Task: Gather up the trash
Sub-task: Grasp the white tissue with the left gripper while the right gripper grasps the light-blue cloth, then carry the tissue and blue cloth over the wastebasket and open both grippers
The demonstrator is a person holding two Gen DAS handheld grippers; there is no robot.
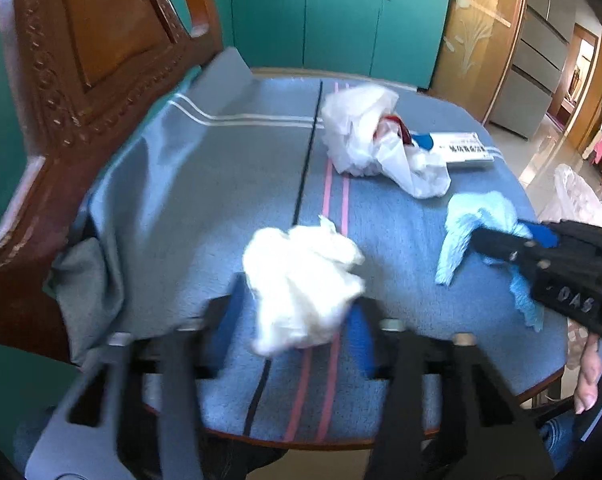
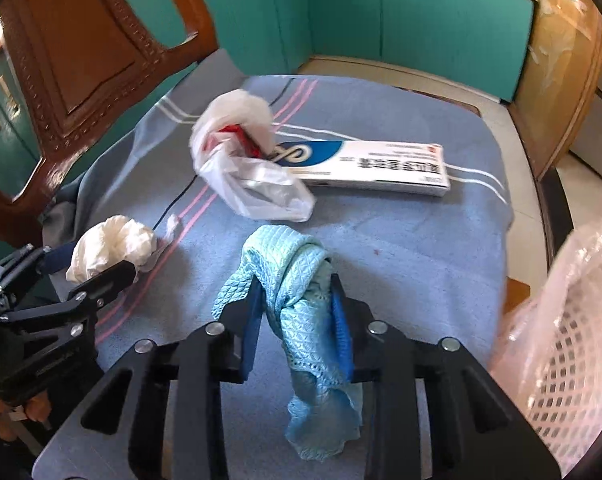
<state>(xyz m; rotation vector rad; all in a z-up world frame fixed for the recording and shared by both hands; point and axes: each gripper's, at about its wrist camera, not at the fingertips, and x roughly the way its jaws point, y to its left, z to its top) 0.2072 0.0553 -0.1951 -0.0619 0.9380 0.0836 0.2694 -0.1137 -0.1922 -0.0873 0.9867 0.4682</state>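
While your right gripper has its blue-padded fingers pressed onto a light blue knitted cloth, that cloth stands bunched and twisted between them, its loose end trailing toward the camera over the blue striped blanket covering the desk. Your left gripper holds a crumpled white tissue wad between its fingers, which sit partly apart and touch the wad on both sides. Farther back, a white plastic bag with red packaging inside lies against a long white and blue carton.
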